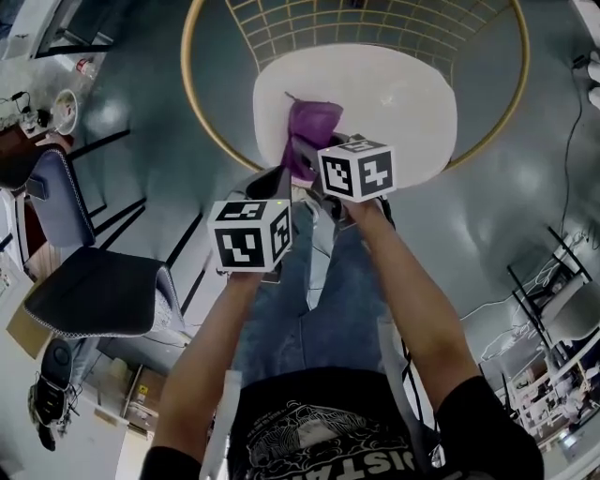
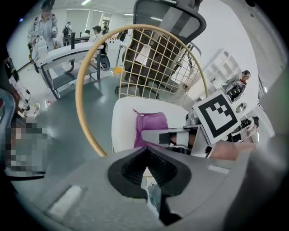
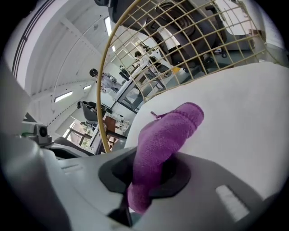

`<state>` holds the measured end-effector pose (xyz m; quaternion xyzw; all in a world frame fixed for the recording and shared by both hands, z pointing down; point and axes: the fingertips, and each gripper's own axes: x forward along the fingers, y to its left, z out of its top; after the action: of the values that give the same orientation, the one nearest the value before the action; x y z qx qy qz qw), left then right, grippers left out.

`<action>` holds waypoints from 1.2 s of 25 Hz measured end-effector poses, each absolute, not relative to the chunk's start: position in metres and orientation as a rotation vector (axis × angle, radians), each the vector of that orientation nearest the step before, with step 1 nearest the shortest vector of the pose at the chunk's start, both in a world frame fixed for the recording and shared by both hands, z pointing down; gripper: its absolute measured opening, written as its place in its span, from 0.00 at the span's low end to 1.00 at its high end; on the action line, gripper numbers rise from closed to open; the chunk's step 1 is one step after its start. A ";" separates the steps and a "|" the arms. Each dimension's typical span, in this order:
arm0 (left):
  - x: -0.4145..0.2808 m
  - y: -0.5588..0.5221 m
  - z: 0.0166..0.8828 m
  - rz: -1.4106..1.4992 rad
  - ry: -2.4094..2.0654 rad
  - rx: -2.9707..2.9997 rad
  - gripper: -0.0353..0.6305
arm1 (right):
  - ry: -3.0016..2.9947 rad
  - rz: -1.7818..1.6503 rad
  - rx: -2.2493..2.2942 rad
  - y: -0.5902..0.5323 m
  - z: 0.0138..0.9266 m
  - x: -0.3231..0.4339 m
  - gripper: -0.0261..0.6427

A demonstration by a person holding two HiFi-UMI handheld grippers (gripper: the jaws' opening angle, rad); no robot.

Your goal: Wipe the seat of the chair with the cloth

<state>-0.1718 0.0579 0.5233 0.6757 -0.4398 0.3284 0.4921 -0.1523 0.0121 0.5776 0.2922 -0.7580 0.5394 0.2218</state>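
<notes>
– Where is the cloth?

– The purple cloth [image 3: 169, 131] is clamped in the right gripper [image 3: 144, 176]. Its jaws close on the lower end, and the rest sticks out forward as a bunched roll.

– And over the chair?

– Yes. From the head view the cloth [image 1: 314, 127] sits at the front left edge of the round white seat [image 1: 403, 103], with the right gripper [image 1: 300, 155] reaching in from the front edge. Whether the cloth presses on the seat, I cannot tell.

– What about the left gripper?

– The left gripper [image 2: 145, 164] has its black pads brought together with nothing between them. In the head view the left gripper [image 1: 272, 183] hangs just beside the right one, off the seat's front edge and over the person's jeans.

– What does the chair look like?

– A gold hoop frame [image 1: 192, 84] rings the seat, and a gold wire-grid backrest [image 1: 375, 19] rises at the far edge. The rest of the seat is bare.

– What's nearby?

– A grey office chair [image 1: 89, 291] stands on the floor, well apart on the left.
</notes>
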 end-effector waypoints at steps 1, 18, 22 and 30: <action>-0.167 0.059 0.524 0.801 -1.067 1.639 0.05 | -2.094 1.484 0.812 0.012 0.579 -0.146 0.13; -0.076 0.063 0.538 0.786 -1.089 1.634 0.05 | -2.019 1.466 0.912 0.019 0.596 -0.024 0.13; -0.059 0.065 0.541 0.791 -1.080 1.641 0.05 | -1.996 1.469 0.954 0.020 0.599 0.007 0.13; -0.043 0.061 0.538 0.822 -1.036 1.670 0.05 | -1.951 1.455 1.047 0.016 0.592 0.046 0.13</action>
<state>-0.0434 0.0611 0.5379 0.6858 -0.4254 0.3376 0.4846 0.0461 0.0156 0.5915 0.3834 -0.7142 0.5327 0.2432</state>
